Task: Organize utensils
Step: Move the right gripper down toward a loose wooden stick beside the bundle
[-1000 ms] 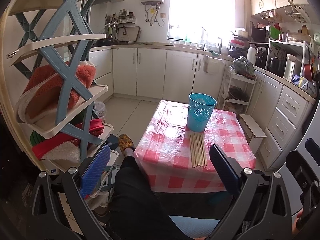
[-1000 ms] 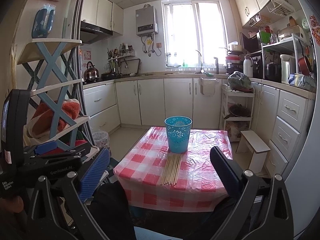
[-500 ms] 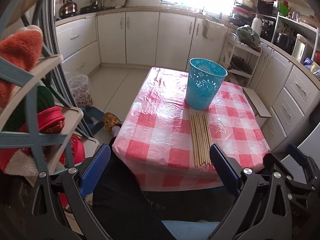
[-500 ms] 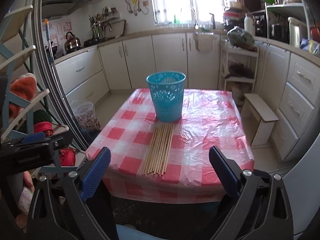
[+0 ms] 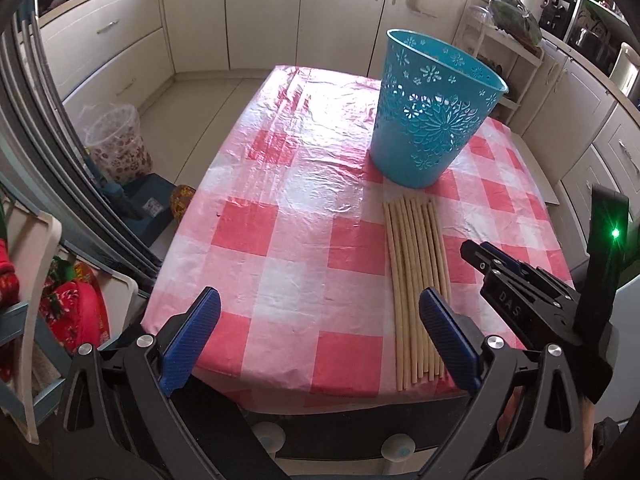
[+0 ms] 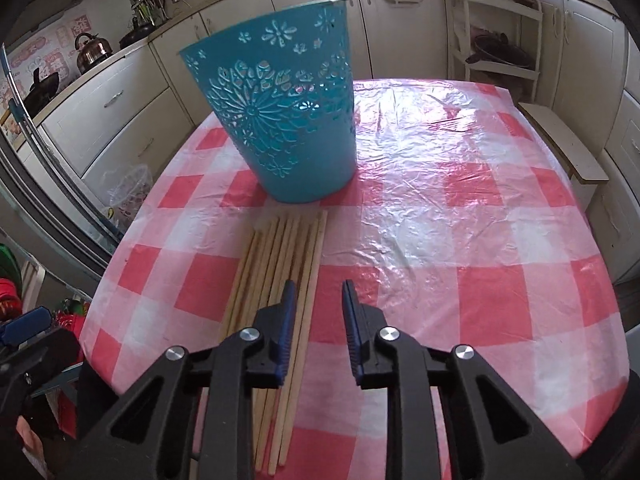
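A row of cream, flat-fronted kitchen cabinets (image 5: pixel 248 12) with slim metal handles runs along the far wall and turns down the right side. The pale tiled floor (image 5: pixel 200 92) lies between them and a table under a glossy red-and-white checked plastic cloth (image 5: pixel 288 216). On the floor to the left stands a small bin lined with a clear plastic bag (image 5: pixel 116 140). A copper-coloured kettle (image 6: pixel 91 49) sits on the worktop. A low white wooden stool (image 6: pixel 560 140) stands just beside the table. Daylight glares off the cloth.
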Available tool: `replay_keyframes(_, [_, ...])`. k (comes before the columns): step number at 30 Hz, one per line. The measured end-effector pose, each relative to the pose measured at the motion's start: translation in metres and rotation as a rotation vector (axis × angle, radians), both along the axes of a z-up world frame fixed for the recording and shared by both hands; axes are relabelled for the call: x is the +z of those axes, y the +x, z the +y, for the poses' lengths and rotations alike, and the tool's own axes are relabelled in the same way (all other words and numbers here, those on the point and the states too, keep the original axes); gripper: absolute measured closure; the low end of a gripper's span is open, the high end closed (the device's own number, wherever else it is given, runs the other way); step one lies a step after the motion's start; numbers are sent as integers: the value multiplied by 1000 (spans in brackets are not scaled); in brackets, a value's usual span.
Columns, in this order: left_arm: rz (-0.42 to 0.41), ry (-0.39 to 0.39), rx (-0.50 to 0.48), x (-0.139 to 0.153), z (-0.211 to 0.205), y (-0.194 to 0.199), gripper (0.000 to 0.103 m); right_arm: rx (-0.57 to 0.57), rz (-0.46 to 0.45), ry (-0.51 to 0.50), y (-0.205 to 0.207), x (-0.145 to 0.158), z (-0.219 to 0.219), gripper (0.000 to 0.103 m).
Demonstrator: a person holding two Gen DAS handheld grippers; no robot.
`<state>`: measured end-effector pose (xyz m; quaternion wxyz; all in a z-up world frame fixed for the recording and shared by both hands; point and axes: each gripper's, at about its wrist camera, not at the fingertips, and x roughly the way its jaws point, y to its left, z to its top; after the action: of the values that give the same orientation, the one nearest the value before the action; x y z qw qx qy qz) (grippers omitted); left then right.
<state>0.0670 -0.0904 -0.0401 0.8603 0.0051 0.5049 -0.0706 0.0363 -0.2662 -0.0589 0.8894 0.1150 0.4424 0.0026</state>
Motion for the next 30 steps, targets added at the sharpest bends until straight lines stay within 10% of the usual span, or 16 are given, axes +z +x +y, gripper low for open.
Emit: replay_keyframes(30, [77, 108, -15, -78, -55, 83, 10, 113, 65, -102, 26, -18, -16, 95])
